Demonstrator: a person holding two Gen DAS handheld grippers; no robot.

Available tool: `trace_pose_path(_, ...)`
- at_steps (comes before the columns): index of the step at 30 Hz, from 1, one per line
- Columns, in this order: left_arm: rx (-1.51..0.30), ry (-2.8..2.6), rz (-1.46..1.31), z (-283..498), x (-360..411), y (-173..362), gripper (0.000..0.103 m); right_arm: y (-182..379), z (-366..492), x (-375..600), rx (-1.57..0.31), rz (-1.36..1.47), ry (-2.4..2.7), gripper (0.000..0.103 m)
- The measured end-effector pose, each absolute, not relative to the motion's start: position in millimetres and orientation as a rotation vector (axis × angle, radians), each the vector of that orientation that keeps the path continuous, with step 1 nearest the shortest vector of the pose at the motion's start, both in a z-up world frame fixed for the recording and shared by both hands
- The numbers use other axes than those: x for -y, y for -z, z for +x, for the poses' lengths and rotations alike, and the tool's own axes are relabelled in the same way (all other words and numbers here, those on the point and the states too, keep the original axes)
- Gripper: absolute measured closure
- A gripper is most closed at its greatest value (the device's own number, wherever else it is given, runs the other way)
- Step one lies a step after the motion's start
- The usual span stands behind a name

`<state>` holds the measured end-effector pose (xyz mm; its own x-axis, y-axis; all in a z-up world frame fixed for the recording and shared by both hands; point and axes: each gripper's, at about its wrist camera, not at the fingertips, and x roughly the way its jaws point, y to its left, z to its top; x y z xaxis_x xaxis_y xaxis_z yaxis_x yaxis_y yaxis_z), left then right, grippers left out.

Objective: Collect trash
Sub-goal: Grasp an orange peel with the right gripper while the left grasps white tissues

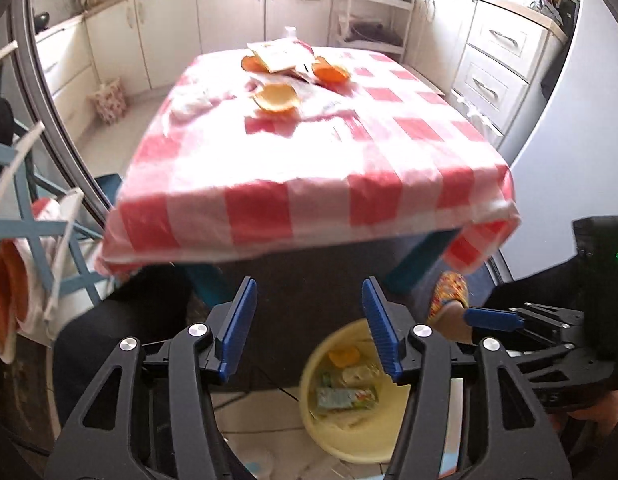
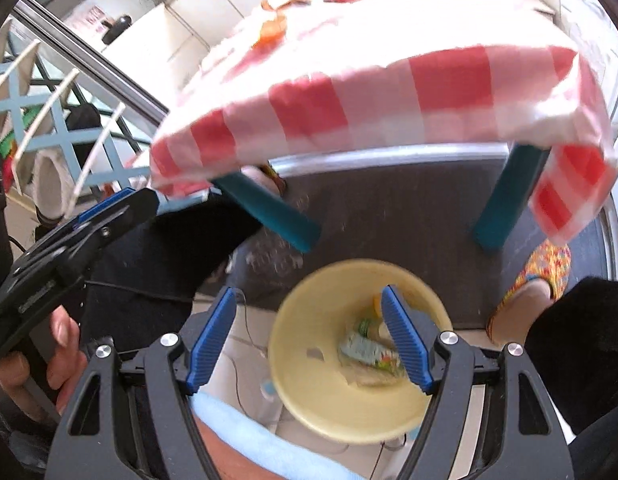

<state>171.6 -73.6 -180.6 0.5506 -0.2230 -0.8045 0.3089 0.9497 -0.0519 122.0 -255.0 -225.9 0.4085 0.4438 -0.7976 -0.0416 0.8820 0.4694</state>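
Overhead, a table [image 1: 309, 168] under a red-and-white checked cloth [image 2: 389, 96] is filling the upper frame, its teal legs [image 2: 505, 200] standing on a dark mat. White kitchen cabinets [image 1: 169, 28] are lining the background. Below, on the floor, a yellow bucket [image 2: 301, 360] is holding wrappers [image 1: 345, 396]; any print is too blurred to read. Orange peels [image 1: 277, 98] and a paper packet [image 1: 275, 54] are lying at the table's far end. Both the left gripper [image 1: 309, 328] and right gripper [image 2: 309, 340] are standing released, grasping nothing.
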Motion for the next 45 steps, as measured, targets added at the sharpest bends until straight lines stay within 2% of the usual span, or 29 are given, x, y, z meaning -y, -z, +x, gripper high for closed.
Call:
trace_pose_path(12, -0.853, 0.206, 0.104, 214, 55, 166, 0.039, 175, 143, 251, -0.853, 0.272, -0.335, 0.031)
trace_pose_path(22, -0.788, 0.098, 0.066, 261, 29, 144, 0.029, 137, 231, 231, -0.757, 0.176, -0.417, 0.031)
trace_pose_path(30, -0.778, 0.041, 0.056, 301, 17, 144, 0.023, 145, 315, 217, -0.799, 0.142, -0.432, 0.031)
trace_pose_path(36, -0.801, 0.006, 0.039, 340, 5, 154, 0.023, 164, 364, 204, -0.832, 0.115, -0.425, 0.032)
trace_pose_path(41, -0.817, -0.014, 0.087, 382, 11, 169, 0.023, 183, 390, 200, -0.891, 0.101, -0.399, 0.042)
trace_pose_path(45, -0.834, -0.006, 0.107, 412, 20, 182, 0.023, 193, 400, 195, -0.897, 0.077, -0.413, 0.043)
